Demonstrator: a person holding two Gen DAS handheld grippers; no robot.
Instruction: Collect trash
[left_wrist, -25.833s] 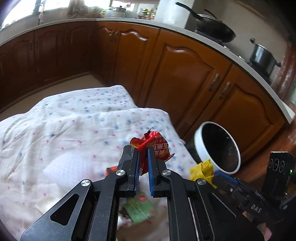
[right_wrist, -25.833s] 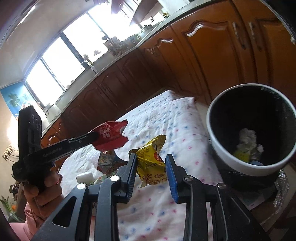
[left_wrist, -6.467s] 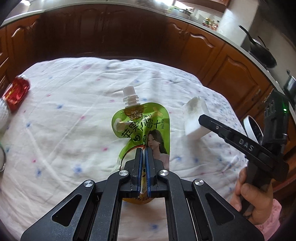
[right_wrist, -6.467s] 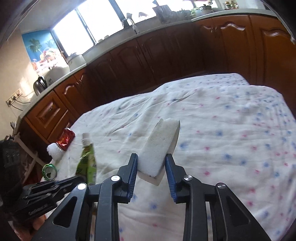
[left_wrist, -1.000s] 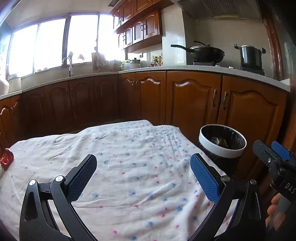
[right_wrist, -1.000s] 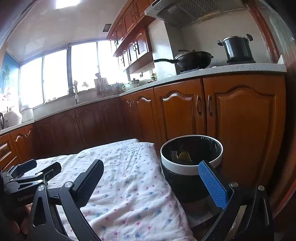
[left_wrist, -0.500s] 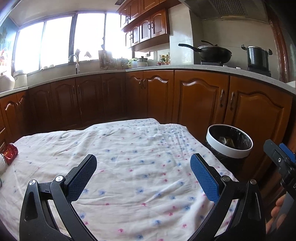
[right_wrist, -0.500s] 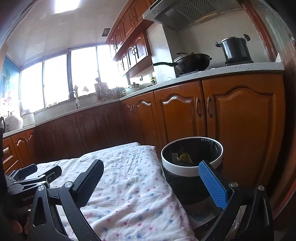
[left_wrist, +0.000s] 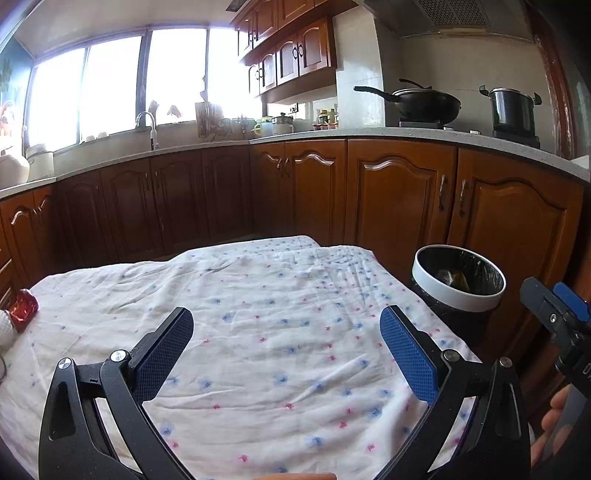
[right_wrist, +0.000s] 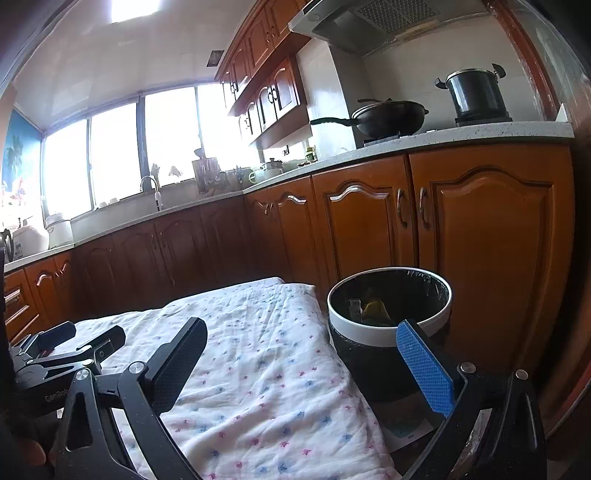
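Left gripper (left_wrist: 286, 345) spread wide, empty, above floral cloth (left_wrist: 266, 295); right gripper (right_wrist: 303, 350) likewise, empty. Trash (right_wrist: 373, 307) inside white-rimmed bin (right_wrist: 388, 334) just beside cloth's edge; red wrapper (left_wrist: 23, 305) on cloth's opposite end.

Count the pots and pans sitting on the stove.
2: a black wok with a long handle on the nearer burner, and a dark lidded stockpot on the burner to its right. Nothing else on the stove shows.

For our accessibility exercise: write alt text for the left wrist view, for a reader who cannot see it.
An open hand-held gripper hovers over a flower-print cloth, holding nothing. A white-rimmed bin with trash inside stands at the cloth's right, before wooden cabinets; a red wrapper lies at the far left edge.
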